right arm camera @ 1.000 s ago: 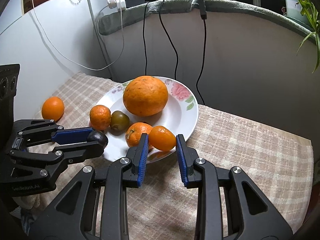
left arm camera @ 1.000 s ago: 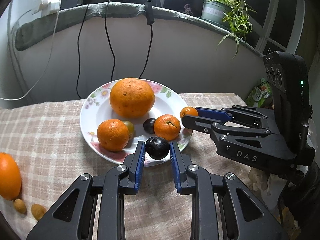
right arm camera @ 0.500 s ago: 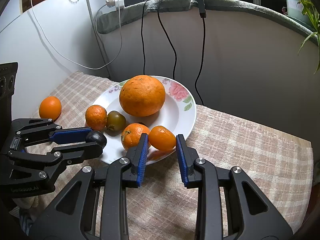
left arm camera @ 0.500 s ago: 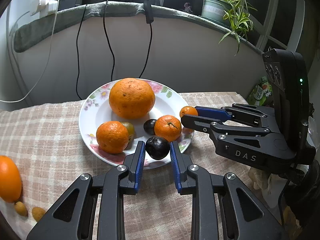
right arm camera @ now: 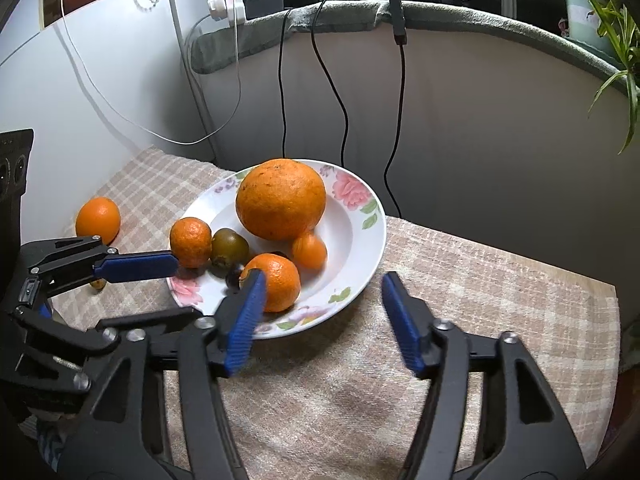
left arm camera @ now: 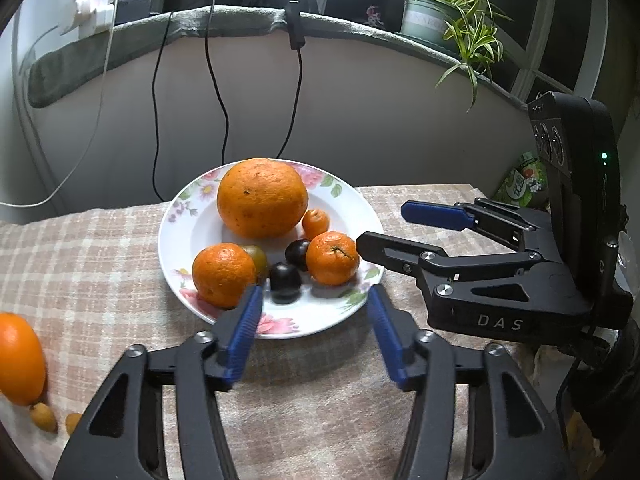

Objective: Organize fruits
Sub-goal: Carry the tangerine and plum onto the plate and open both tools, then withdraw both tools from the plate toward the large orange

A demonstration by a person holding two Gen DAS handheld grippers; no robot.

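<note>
**Dim indoor light, strong fisheye bend**

Both views are lit softly from overhead indoors; the windows behind are dark. The white plate (left arm camera: 182, 236) is the brightest surface, with mild glare on its rim, and the big orange (left arm camera: 262, 198) casts a soft shadow onto it. Blurred shadows of the claws lie on the checked cloth (right arm camera: 480, 280). Straight lines bow heavily towards the edges, and the corners fall to black. In the right view the small orange (right arm camera: 309, 250) and the blue pads (right arm camera: 400, 326) look smeared by motion.
</note>
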